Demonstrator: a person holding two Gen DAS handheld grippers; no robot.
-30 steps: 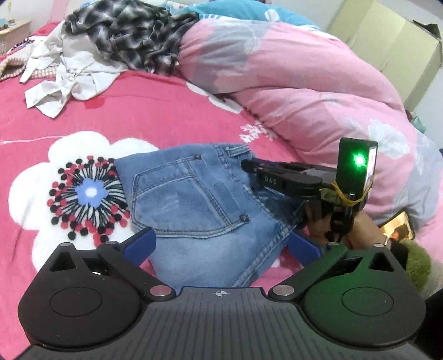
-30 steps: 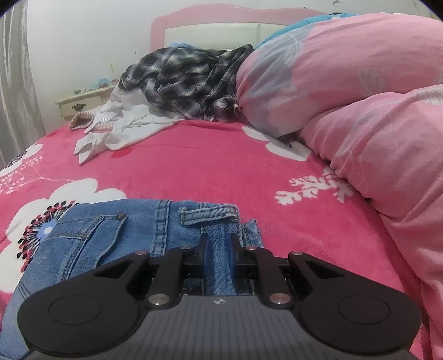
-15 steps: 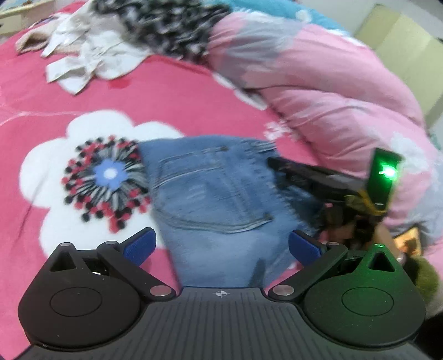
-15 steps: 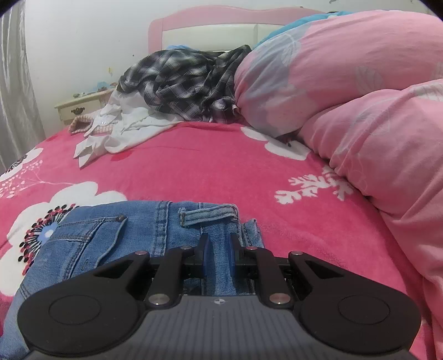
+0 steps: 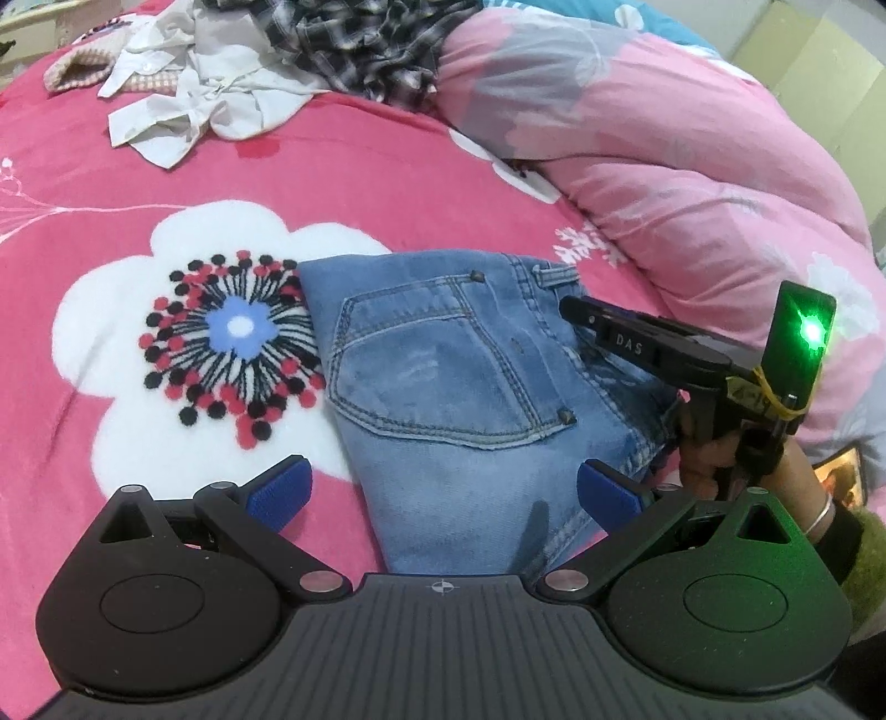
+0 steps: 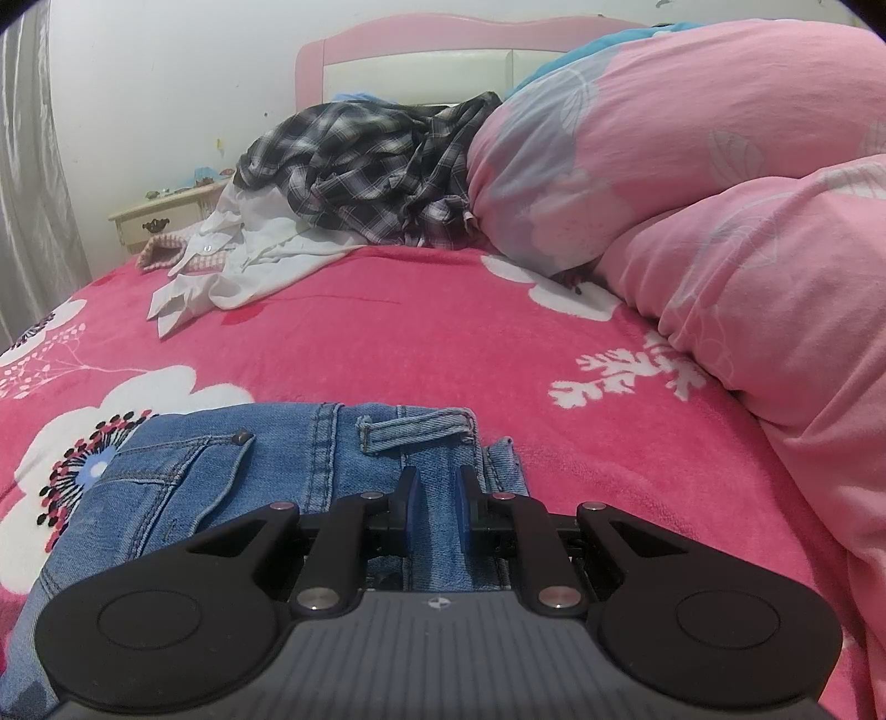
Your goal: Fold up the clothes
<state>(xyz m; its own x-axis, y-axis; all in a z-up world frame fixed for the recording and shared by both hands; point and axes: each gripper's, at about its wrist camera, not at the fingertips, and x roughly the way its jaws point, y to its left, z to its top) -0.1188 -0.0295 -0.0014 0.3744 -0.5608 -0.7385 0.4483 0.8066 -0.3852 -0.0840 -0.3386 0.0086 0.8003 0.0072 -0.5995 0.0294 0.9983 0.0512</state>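
Jeans (image 5: 470, 387) are pinched at the waistband by the right claw (image 6: 434, 509); the left claw (image 5: 443, 487) is spread. The thin grip may be lost if tugged.

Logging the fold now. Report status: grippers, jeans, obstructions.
Left gripper open above the jeans. Right gripper nearly closed at the waistband, grip unclear. Jeans folded flat on the blanket. Nothing in the way.

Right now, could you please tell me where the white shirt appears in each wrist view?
Left wrist view: the white shirt lies crumpled at upper left on the pink blanket.
Right wrist view: it sits left of centre, before the nightstand.
Shared landmark: the plaid shirt heaped beside it.
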